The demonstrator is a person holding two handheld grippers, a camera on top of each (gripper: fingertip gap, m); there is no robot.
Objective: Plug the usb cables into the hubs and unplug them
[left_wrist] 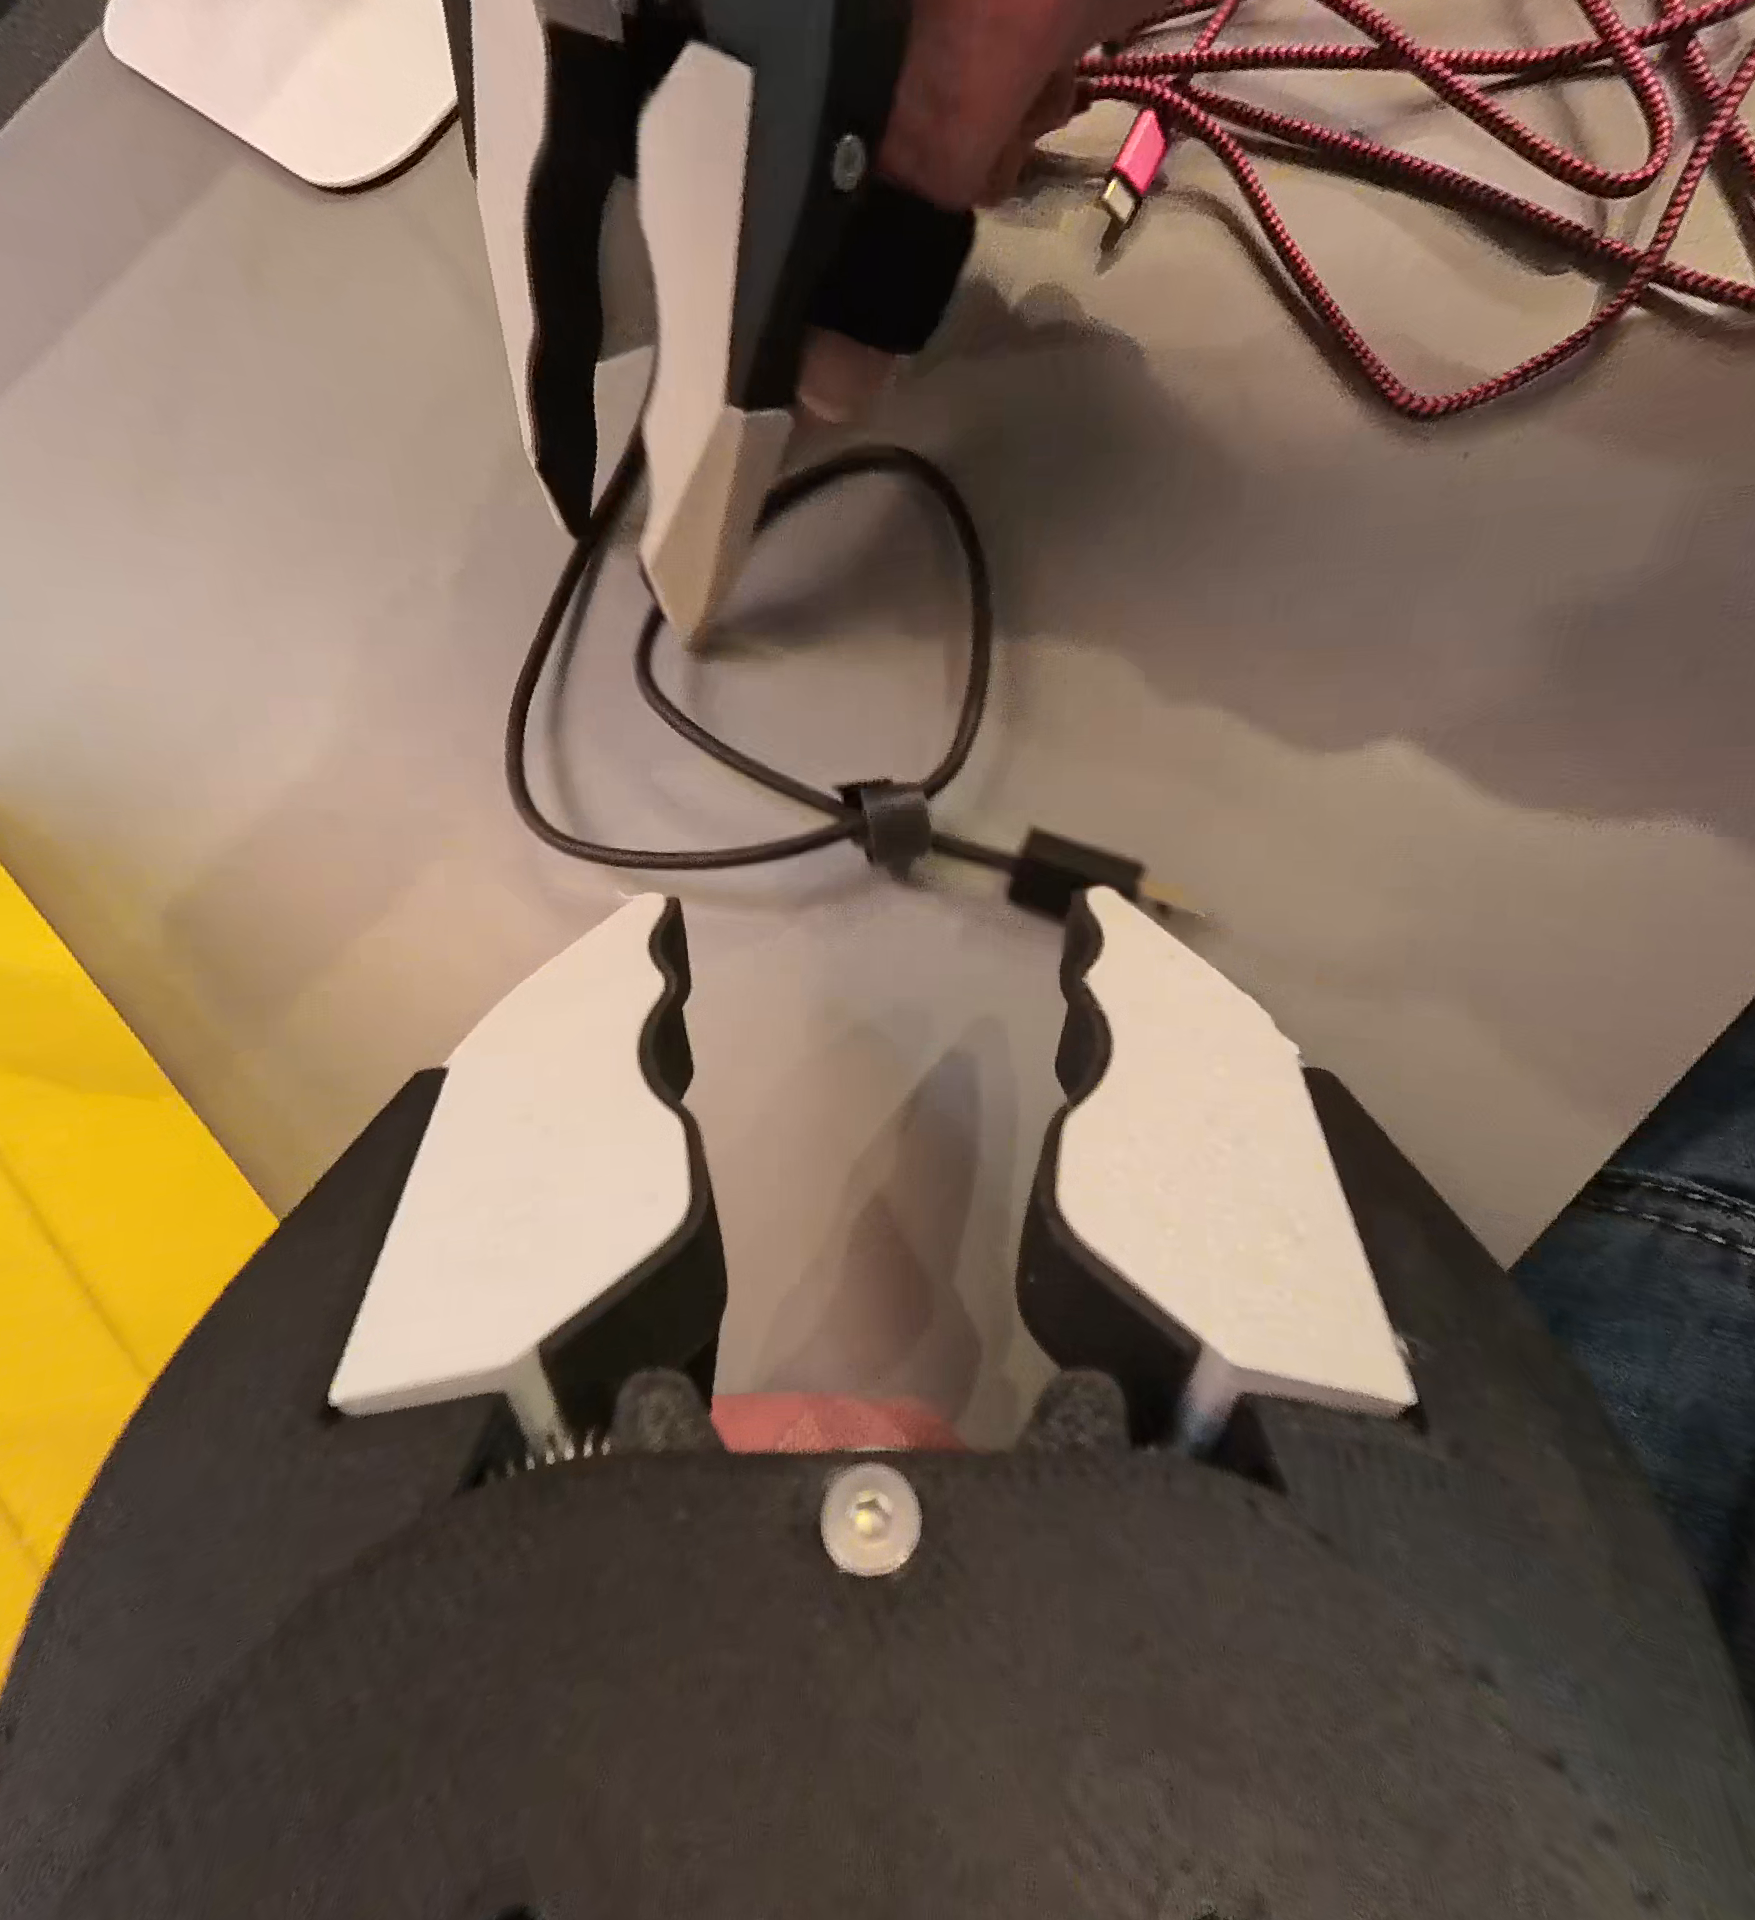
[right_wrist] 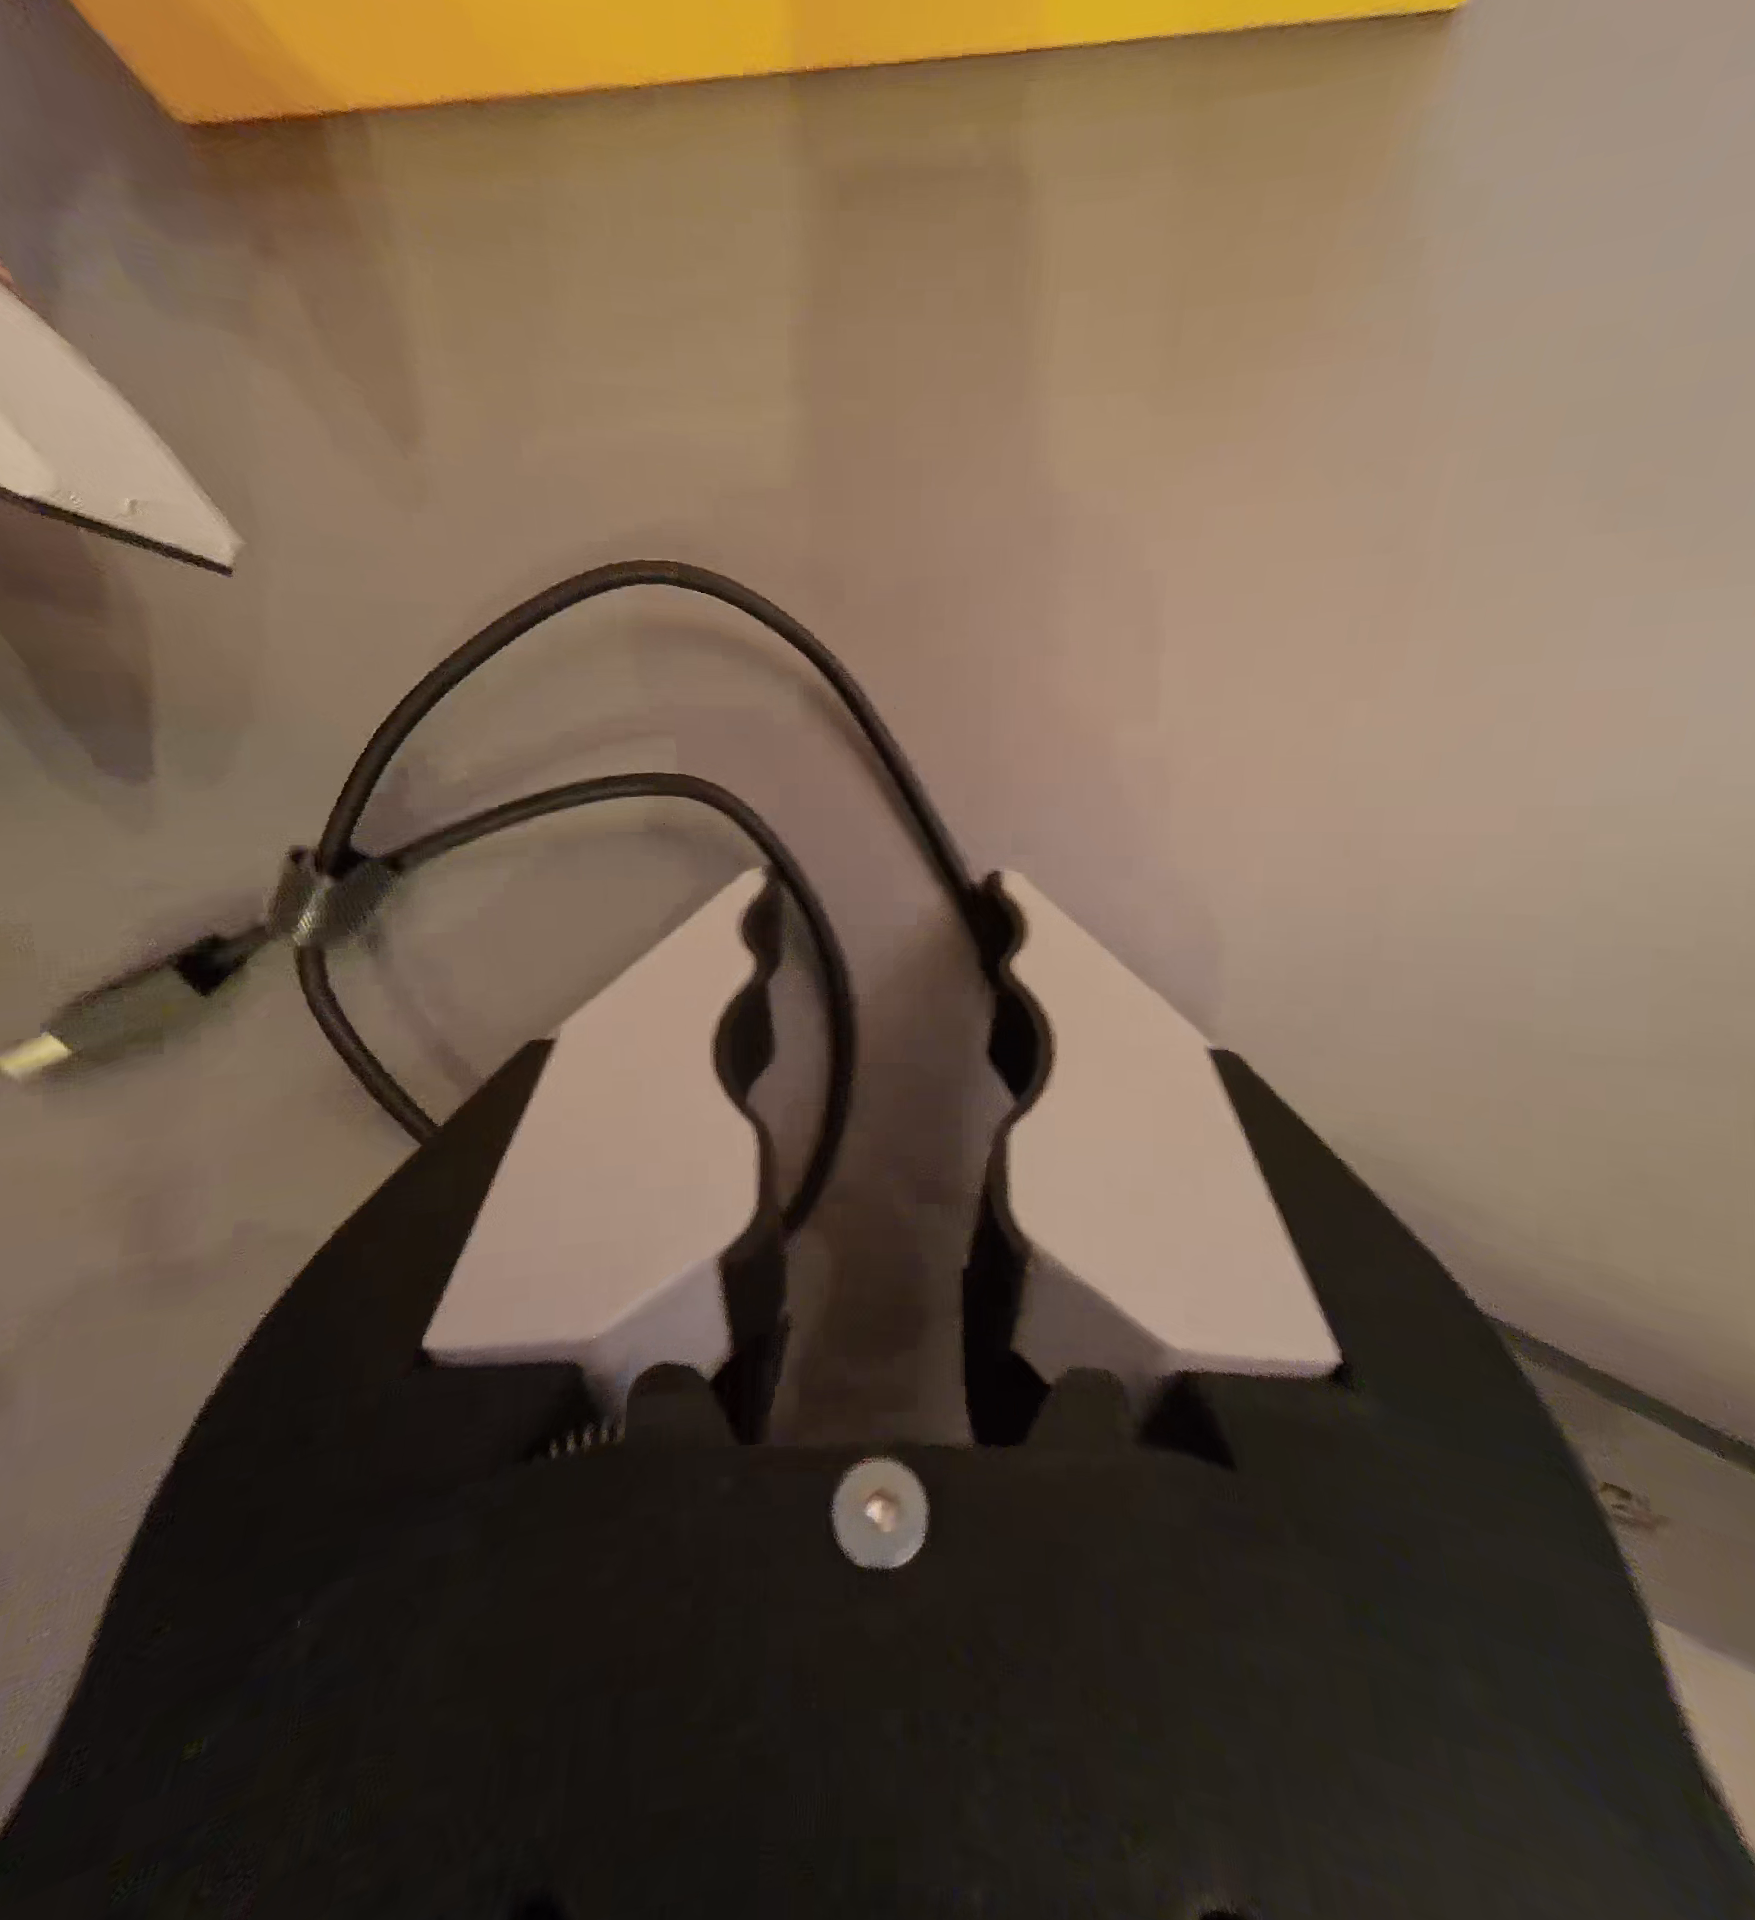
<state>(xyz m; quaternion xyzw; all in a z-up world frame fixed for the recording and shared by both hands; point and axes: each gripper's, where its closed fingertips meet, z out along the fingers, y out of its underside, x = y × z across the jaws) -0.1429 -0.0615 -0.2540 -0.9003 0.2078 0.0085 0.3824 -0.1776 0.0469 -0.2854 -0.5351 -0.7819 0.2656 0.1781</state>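
A black USB cable (left_wrist: 966, 623) lies looped on the grey table (left_wrist: 1372, 582), bound by a strap (left_wrist: 883, 826), with its plug (left_wrist: 1070, 873) just past my left gripper's right fingertip. My left gripper (left_wrist: 878, 914) is open and empty, close in front of the strap. My right gripper (left_wrist: 634, 566) comes down from above with its jaws apart over the cable loop. In the right wrist view, my right gripper (right_wrist: 878, 883) is open, one strand of the cable (right_wrist: 831, 997) runs between its fingers, and the plug (right_wrist: 94, 1023) lies to the left.
A red braided cable (left_wrist: 1475, 208) with a pink plug (left_wrist: 1133, 166) lies tangled at the back right. A white flat object (left_wrist: 281, 83) sits at the back left. A yellow box (left_wrist: 21, 1195) borders the table. A person's jeans (left_wrist: 1735, 1299) show past the table's edge.
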